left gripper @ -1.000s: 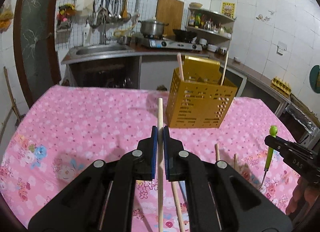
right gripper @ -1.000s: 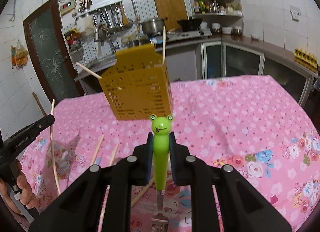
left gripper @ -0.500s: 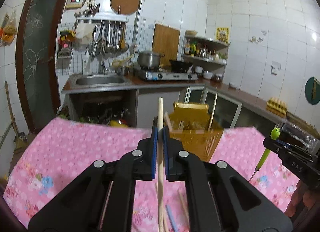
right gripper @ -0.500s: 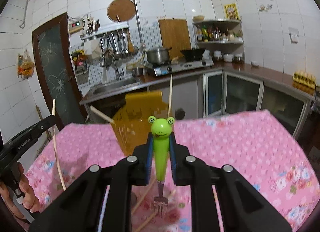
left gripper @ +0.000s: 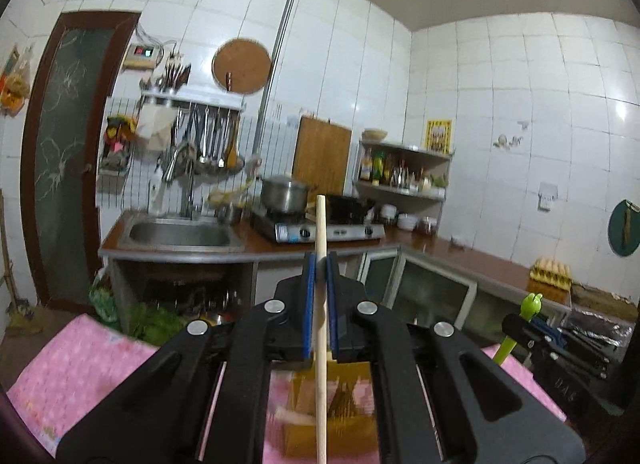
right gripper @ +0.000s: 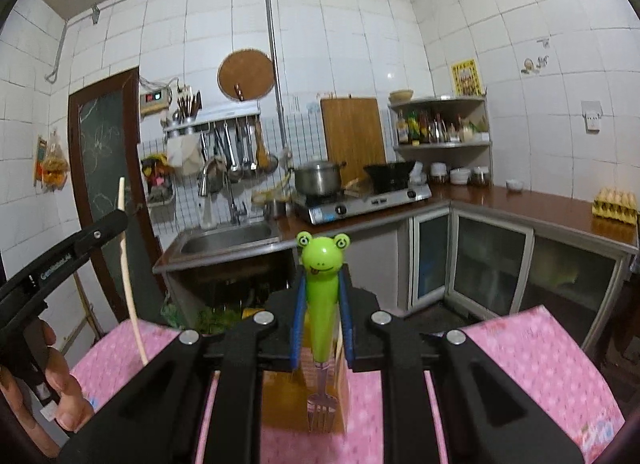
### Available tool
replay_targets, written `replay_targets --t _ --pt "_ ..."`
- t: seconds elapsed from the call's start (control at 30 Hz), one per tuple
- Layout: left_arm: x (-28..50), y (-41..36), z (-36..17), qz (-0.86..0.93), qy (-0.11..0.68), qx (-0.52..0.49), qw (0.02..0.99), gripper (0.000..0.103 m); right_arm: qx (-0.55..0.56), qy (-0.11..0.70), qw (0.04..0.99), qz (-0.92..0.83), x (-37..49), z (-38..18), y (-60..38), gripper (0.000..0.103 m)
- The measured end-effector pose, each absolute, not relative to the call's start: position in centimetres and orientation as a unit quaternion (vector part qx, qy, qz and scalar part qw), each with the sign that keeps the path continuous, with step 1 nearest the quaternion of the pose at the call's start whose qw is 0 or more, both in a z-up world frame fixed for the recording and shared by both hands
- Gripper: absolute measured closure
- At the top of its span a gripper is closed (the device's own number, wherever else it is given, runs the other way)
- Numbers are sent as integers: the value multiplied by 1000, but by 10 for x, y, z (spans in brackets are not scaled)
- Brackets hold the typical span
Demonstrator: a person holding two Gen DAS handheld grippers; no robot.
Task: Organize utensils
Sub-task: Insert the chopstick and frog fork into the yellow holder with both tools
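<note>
Pale wood and bright green plastic mark the two utensils in play above a kitchen desk point(right gripper: 540, 360) spread with a pink flowered cloth. On the left, the left tongs point(left gripper: 319, 296) are clamped tight on a single wooden chopstick point(left gripper: 321, 344), which stands nearly upright between the blue pads, its blunt tip poking above them and its shaft running down out of the bottom of the left wrist view. To the right, the right tongs point(right gripper: 322, 316) pinch the frog-headed handle of a small green fork point(right gripper: 322, 288), tines hanging downward. Directly below both tools, blurred and partly hidden by the black tong arms, sits the yellow perforated utensil holder point(left gripper: 348, 424) on the cloth, with what look like sticks already in it. The step in hand appears to be carrying both pieces over the holder for dropping in; done well, each piece should be brought plumb over an open compartment, lowered until its lower end is inside the walls, and only then let go, one side at a time so the tongs do not knock together. The holder stands near the desk's far edge, beyond which the floor drops away toward the sink cabinet point(right gripper: 224, 276), so a missed drop could roll off. Overhead and to either side the air is free, leaving room to descend straight.
</note>
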State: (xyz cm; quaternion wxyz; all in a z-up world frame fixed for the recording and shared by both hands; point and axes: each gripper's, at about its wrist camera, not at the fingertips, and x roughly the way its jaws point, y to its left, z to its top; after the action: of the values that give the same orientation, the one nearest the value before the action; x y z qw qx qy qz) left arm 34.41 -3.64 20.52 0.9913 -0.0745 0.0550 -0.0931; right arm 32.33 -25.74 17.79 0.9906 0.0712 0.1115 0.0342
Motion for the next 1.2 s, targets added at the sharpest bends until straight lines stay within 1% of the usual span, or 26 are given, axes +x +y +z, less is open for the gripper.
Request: replay_targets --t 0.13,0.23,0.37,0.5,0.63,0.9,1.2 --pt "375 -53 213 -90 33 -69 993 99 78 93 992 37 345 189 -260 87" --pt "397 -63 207 -74 17 -66 995 99 77 88 992 39 363 188 -259 88" --pt "427 -78 189 -58 24 -54 997 99 83 95 991 45 383 171 -258 88" --pt "438 -82 168 -51 29 -41 997 99 69 104 991 50 393 153 -253 88" --pt "451 -80 146 -50 53 -45 996 99 55 120 990 52 396 134 -248 87" --pt "454 -71 109 -52 94 -41 993 98 38 152 986 61 393 99 -241 88" --pt "438 -61 88 -56 137 -27 989 96 36 193 978 63 394 70 -238 87"
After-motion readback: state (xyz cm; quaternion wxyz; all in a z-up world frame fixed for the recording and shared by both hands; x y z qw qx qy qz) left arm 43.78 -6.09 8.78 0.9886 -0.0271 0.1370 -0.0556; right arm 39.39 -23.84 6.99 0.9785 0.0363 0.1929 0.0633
